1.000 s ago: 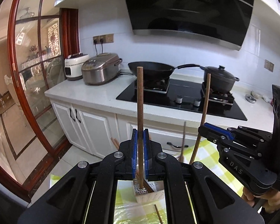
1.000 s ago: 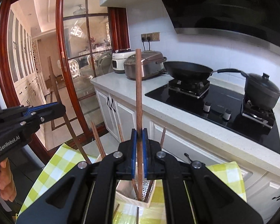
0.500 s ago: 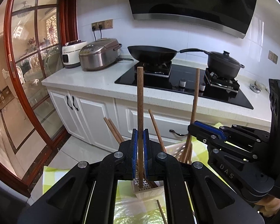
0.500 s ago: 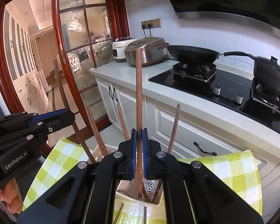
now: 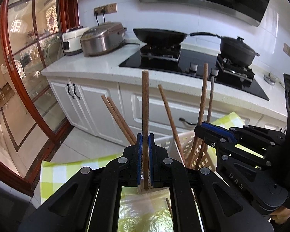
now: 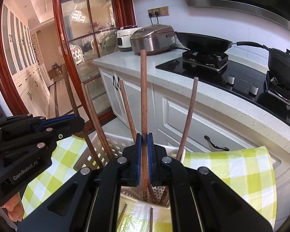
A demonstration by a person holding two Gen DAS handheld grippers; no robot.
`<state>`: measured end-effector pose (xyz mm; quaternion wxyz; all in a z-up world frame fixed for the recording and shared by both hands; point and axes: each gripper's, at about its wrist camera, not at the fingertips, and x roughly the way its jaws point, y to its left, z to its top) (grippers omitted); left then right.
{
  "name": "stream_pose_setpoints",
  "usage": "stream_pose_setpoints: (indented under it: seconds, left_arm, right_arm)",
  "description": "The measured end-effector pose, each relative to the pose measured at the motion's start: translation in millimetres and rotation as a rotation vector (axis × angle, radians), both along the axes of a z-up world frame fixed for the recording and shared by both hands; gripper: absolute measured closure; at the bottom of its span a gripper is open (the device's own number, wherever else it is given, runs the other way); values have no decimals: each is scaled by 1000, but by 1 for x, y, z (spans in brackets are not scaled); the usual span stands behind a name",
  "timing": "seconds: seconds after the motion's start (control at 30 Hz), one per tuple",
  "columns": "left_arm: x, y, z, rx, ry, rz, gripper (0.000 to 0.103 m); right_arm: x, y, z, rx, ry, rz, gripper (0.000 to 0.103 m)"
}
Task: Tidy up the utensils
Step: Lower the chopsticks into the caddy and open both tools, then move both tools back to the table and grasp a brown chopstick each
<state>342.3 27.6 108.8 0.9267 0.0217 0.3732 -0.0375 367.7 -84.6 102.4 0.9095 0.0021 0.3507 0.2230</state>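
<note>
My left gripper (image 5: 145, 141) is shut on a brown wooden chopstick (image 5: 145, 104), held upright with its lower end in a white perforated utensil holder (image 5: 165, 142). My right gripper (image 6: 144, 141) is shut on another upright chopstick (image 6: 143, 96) whose tip is inside the same holder (image 6: 98, 154). Several more chopsticks (image 5: 118, 118) lean in the holder. The right gripper also shows in the left wrist view (image 5: 215, 130), the left gripper in the right wrist view (image 6: 67, 122). Loose chopsticks (image 6: 121, 214) lie on the cloth in front.
The holder stands on a yellow-green checked cloth (image 6: 241, 166). Behind is a white kitchen counter (image 5: 98, 65) with a rice cooker (image 5: 102, 39), a black wok (image 5: 160, 35) and a black pot (image 5: 236, 50) on the hob. A wood-framed glass door (image 6: 73, 44) is at left.
Both grippers have sunk lower with their chopsticks, so the holder and the leaning chopsticks have risen into view and appear closer.
</note>
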Motion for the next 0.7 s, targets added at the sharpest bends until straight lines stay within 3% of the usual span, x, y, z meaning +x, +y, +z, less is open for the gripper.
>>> stream_pose_setpoints:
  seconds: [0.17, 0.2, 0.27, 0.4, 0.53, 0.7]
  left_arm:
    - [5, 5, -5, -16, 24, 14, 97]
    - [5, 6, -5, -16, 22, 14, 96]
    - [4, 6, -2, -17, 19, 12, 91]
    - [-2, 8, 4, -37, -1, 21, 82]
    - [-18, 13, 11, -57, -33, 32, 82]
    - [-59, 16, 6, -96, -66, 27, 82]
  right_arm:
    - [-1, 1, 1, -19, -2, 6, 95]
    - [-2, 0, 3, -20, -8, 4, 92]
    - [-5, -4, 10, -20, -30, -7, 73]
    - [-14, -21, 25, -12, -65, -28, 73]
    - [-32, -43, 30, -7, -90, -49, 69]
    - [-68, -75, 6, 9, -65, -61, 62]
